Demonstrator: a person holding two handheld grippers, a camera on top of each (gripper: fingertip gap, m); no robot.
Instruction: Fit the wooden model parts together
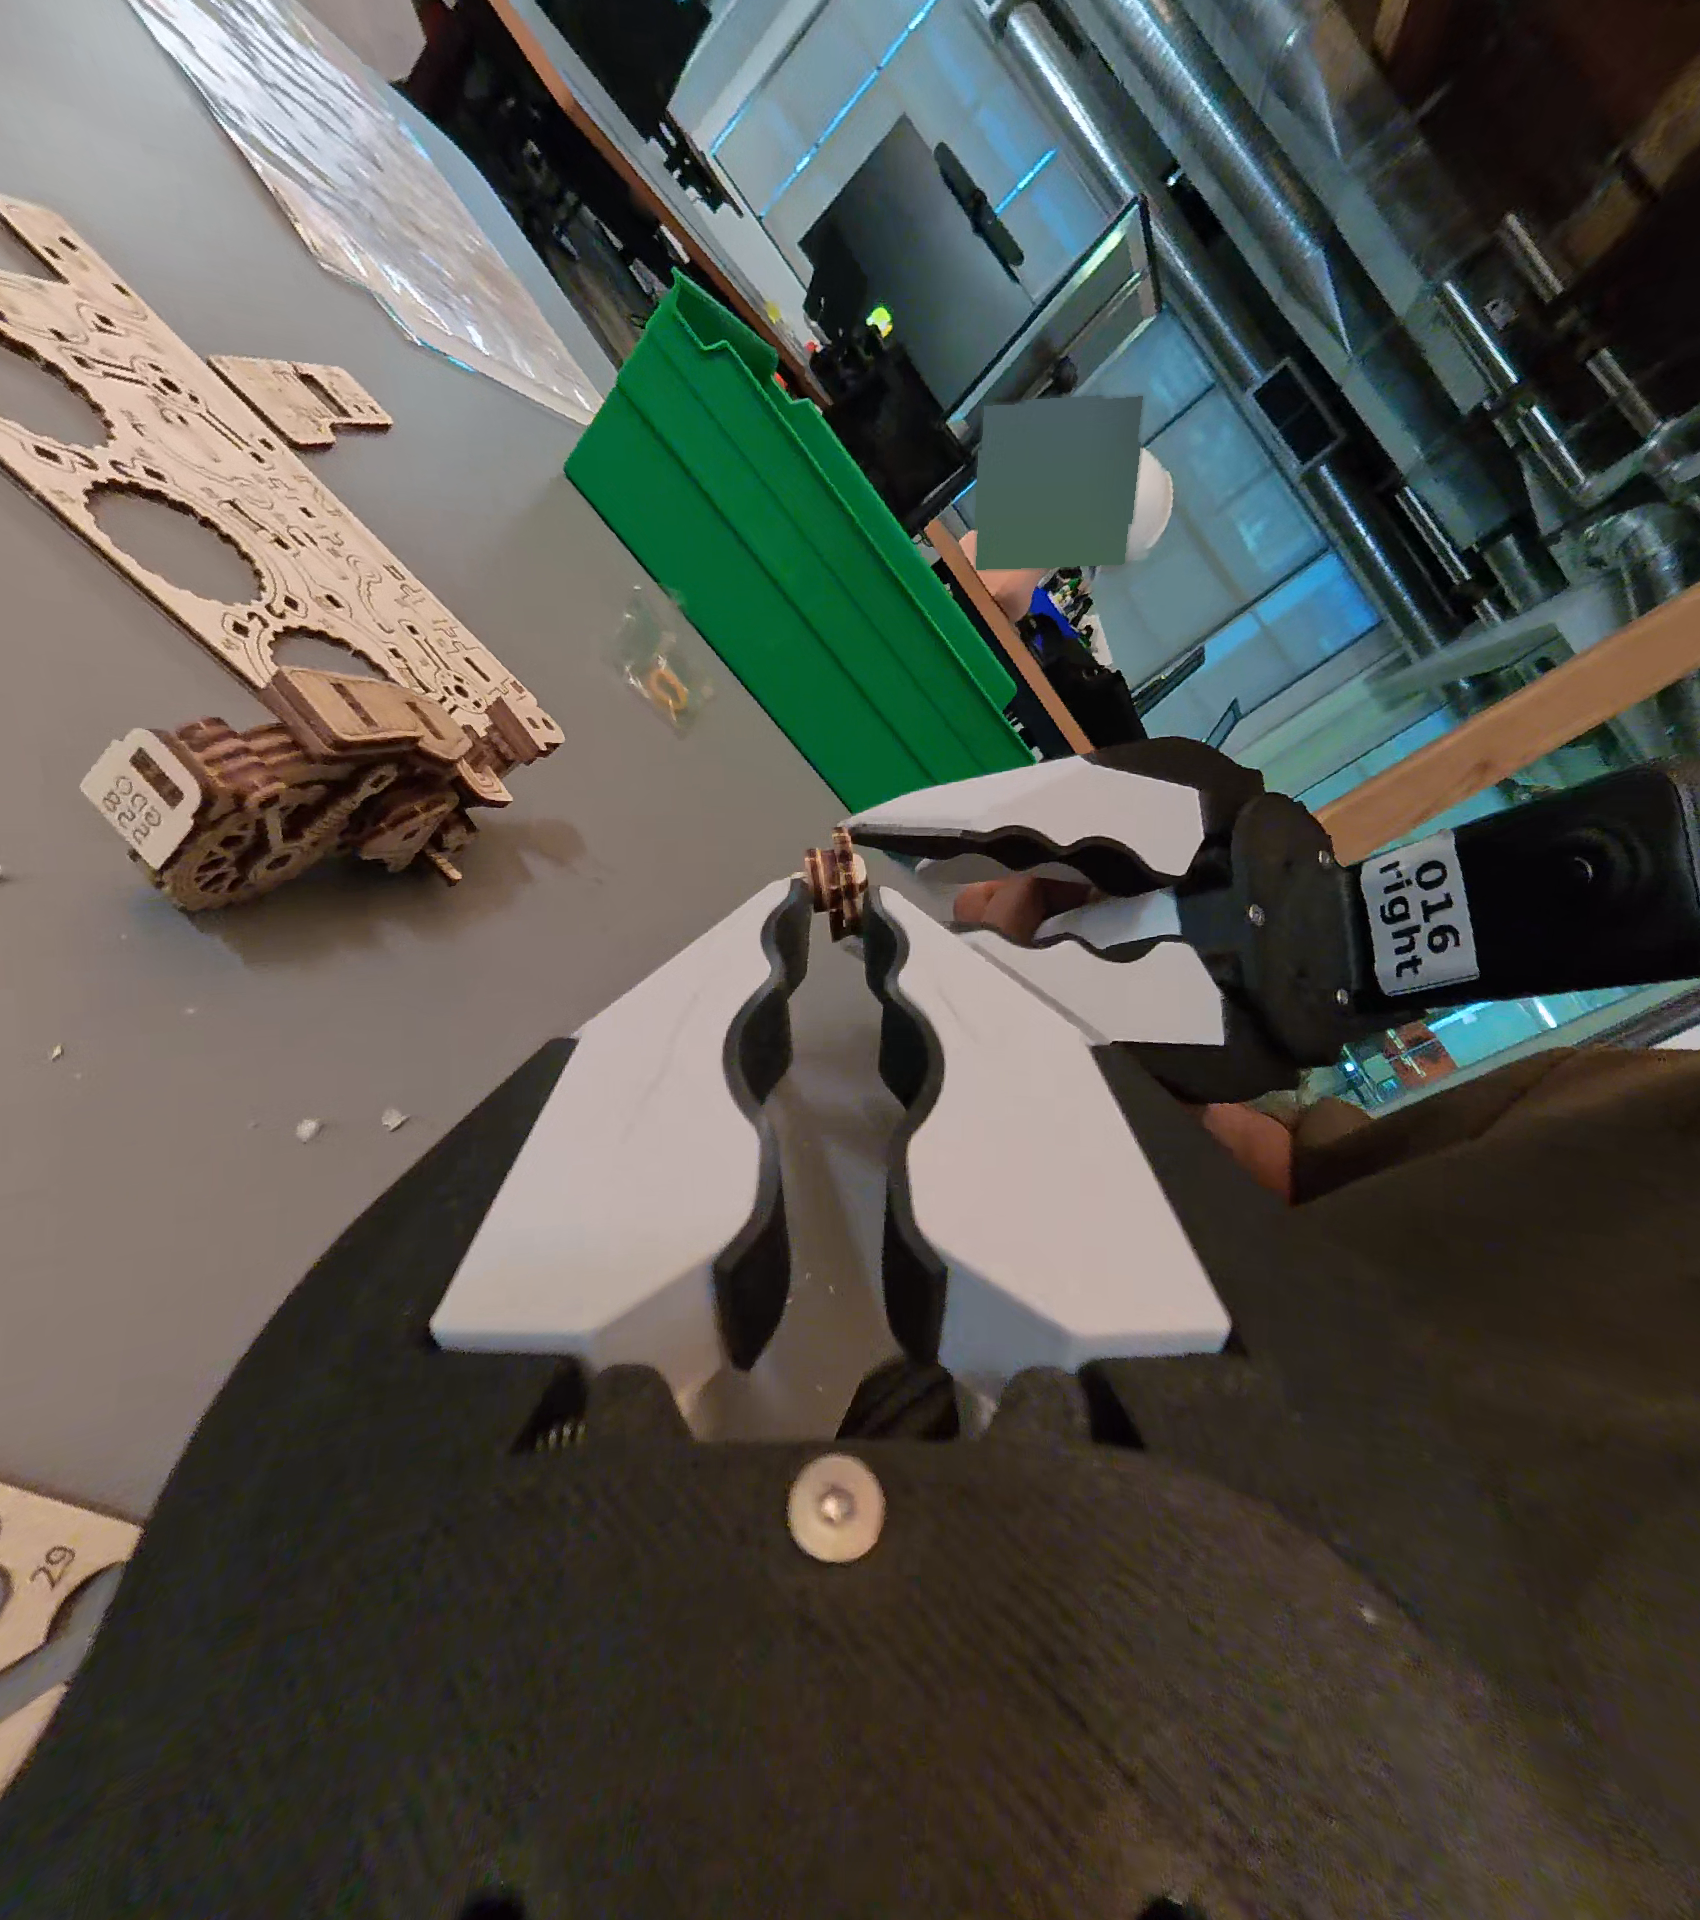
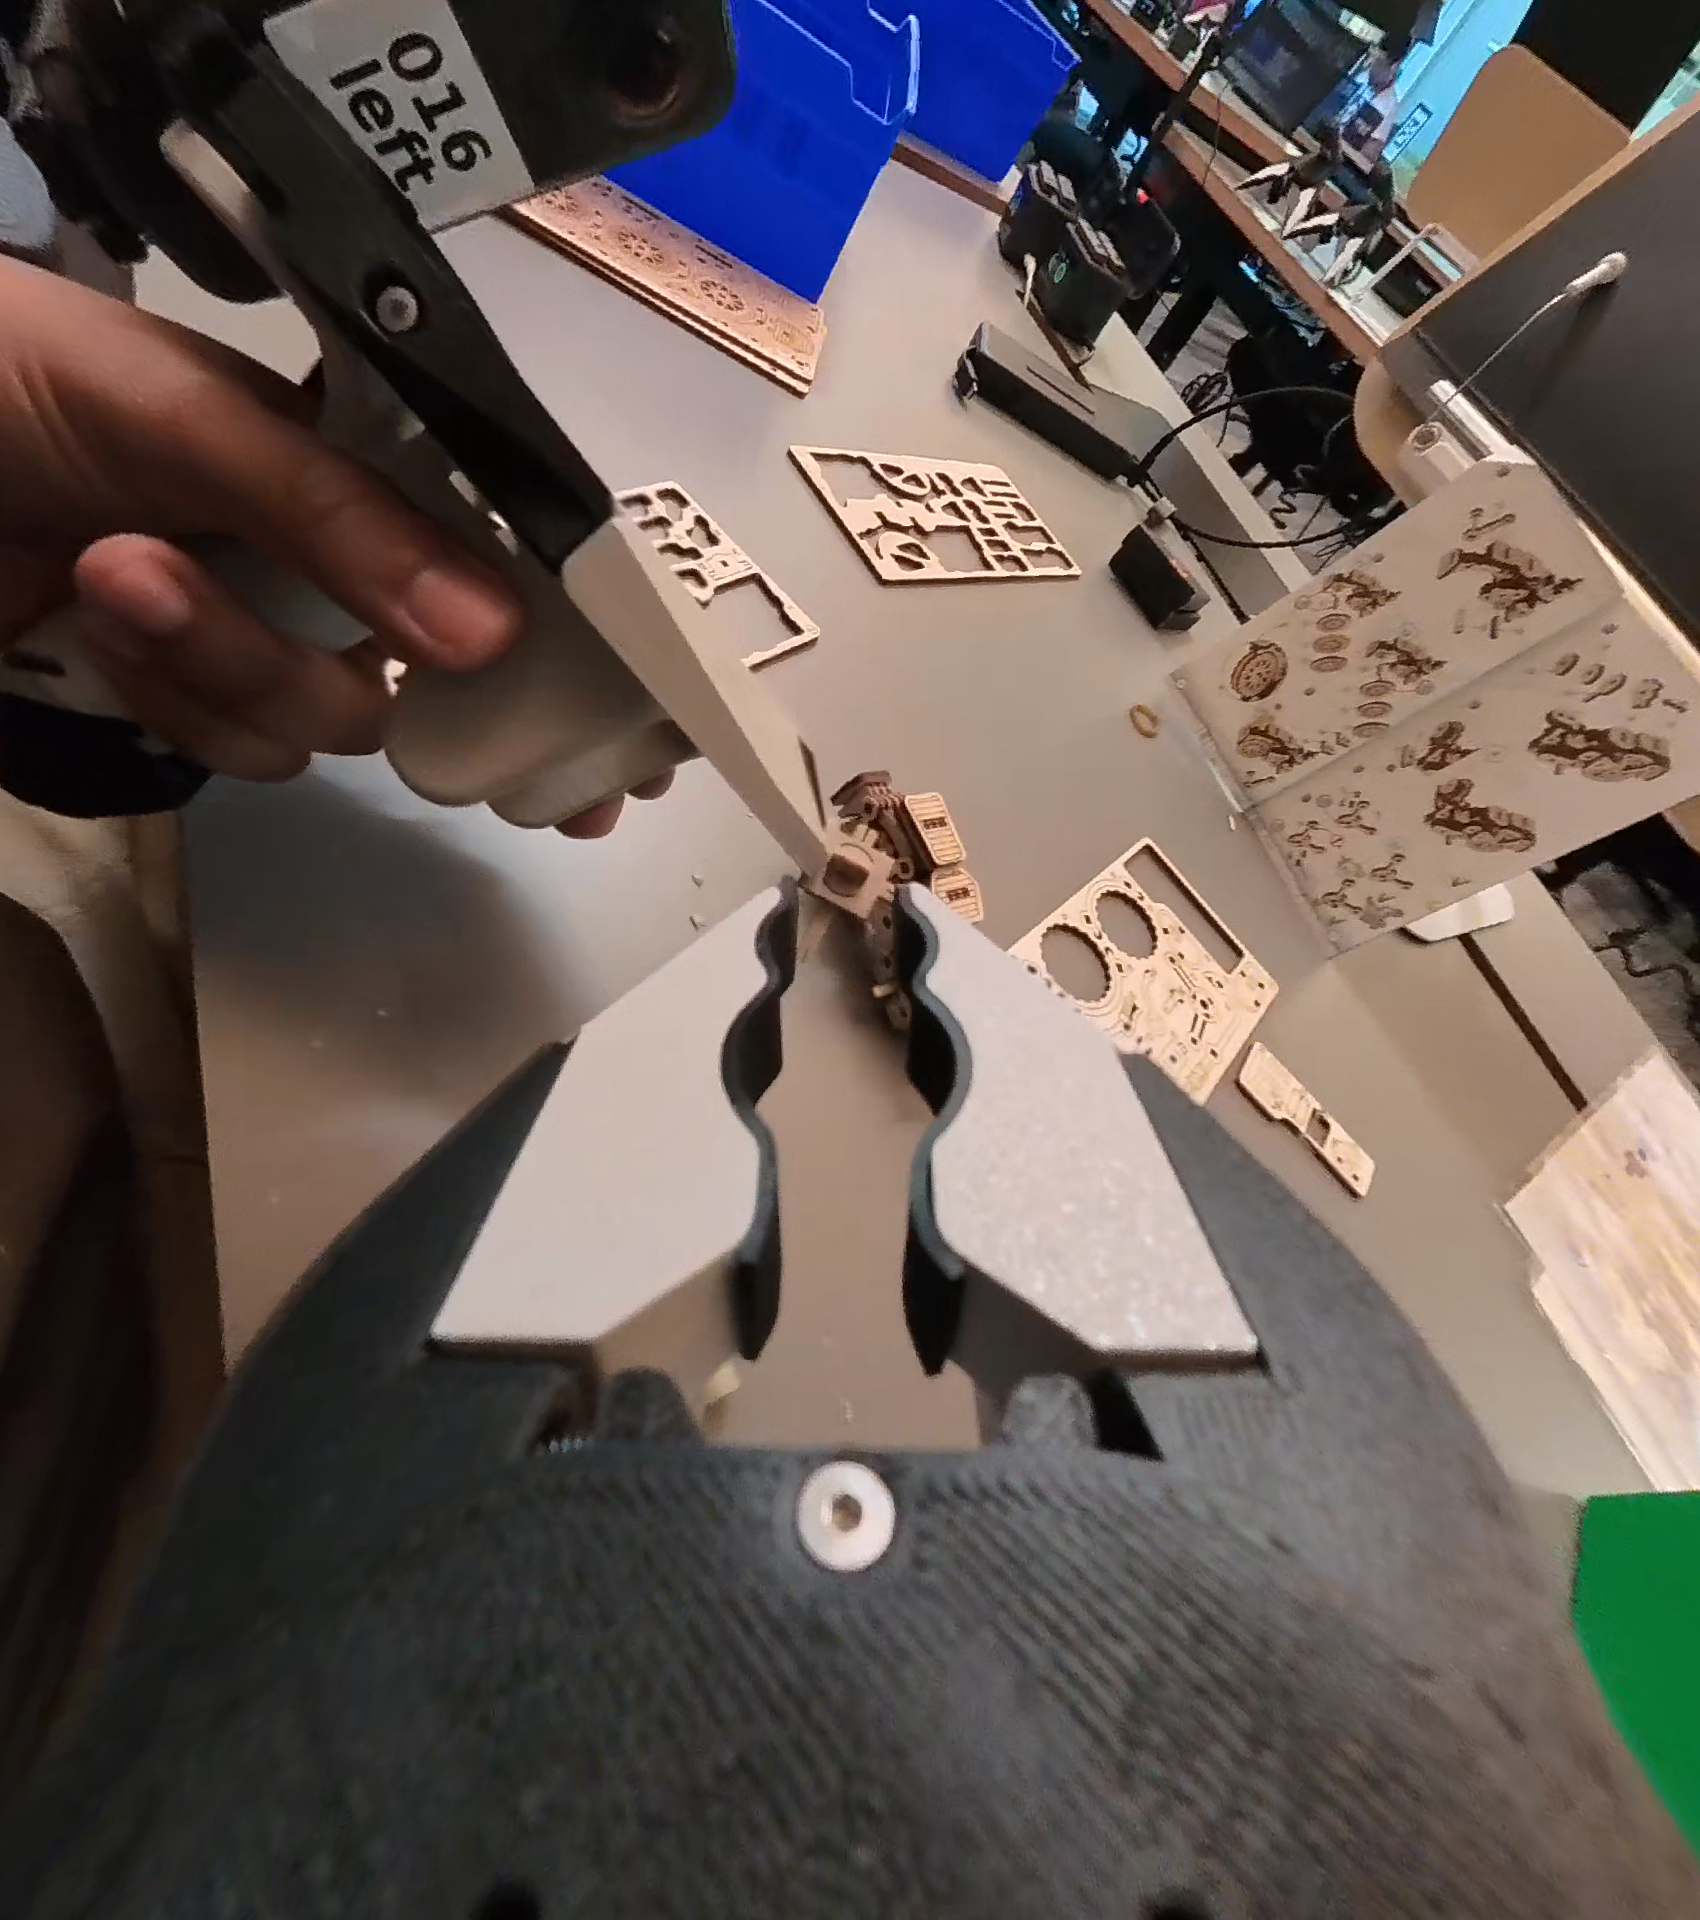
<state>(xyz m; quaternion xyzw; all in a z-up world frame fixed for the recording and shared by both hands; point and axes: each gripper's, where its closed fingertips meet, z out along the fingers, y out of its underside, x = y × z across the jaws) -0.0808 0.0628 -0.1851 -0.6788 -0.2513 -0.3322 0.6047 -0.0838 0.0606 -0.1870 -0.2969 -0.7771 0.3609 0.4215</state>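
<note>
My left gripper (image 1: 833, 904) is shut on a small round wooden gear part (image 1: 835, 888) and holds it above the grey table. It also shows in the right wrist view (image 2: 810, 868), coming in from the upper left with the part (image 2: 846, 868) at its tip. My right gripper (image 2: 848, 896) is open, its two fingertips on either side of that part. In the left wrist view it (image 1: 903, 873) comes in from the right, with its upper fingertip at the part. The partly built wooden model (image 1: 306, 810) stands on the table; it (image 2: 903, 831) lies just beyond the fingers.
Punched-out wooden sheets (image 1: 150, 457) (image 2: 929, 525) (image 2: 1147, 987) lie on the table. A green bin (image 1: 784, 582) stands at the table's far edge and a blue bin (image 2: 804, 135) at the back. An instruction sheet (image 2: 1448, 727) hangs at the right. A hand (image 2: 202, 540) holds the left gripper. My two grippers' fingertips are within a few centimetres of each other.
</note>
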